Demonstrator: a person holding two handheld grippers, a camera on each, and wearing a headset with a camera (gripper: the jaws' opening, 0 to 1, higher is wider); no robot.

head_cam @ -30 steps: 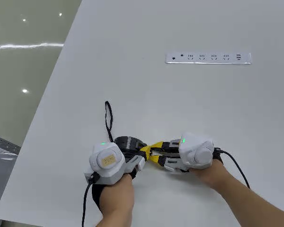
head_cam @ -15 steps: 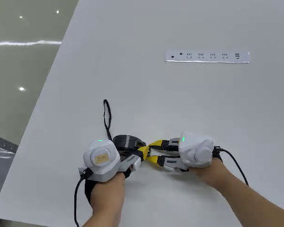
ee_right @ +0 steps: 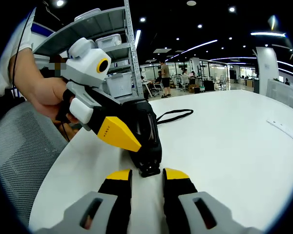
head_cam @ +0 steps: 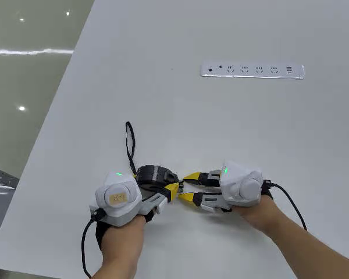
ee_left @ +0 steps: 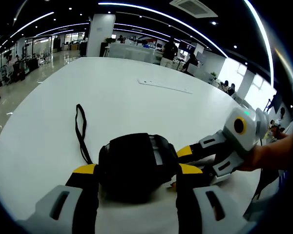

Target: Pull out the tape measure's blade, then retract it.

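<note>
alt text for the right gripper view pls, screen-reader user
A black tape measure sits on a white table, clamped by the left hand-held gripper reaching in from the left. Its blade tip is at the mouth of the right hand-held gripper's open, yellow-tipped jaws; a black wrist strap trails behind the case.

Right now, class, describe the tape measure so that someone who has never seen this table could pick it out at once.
On the big white table, come from the power strip at the far side toward the near edge. There the left gripper holds the tape measure, a rounded black case. Unlike the white power strip, it is dark and trails a looped black strap.
</note>
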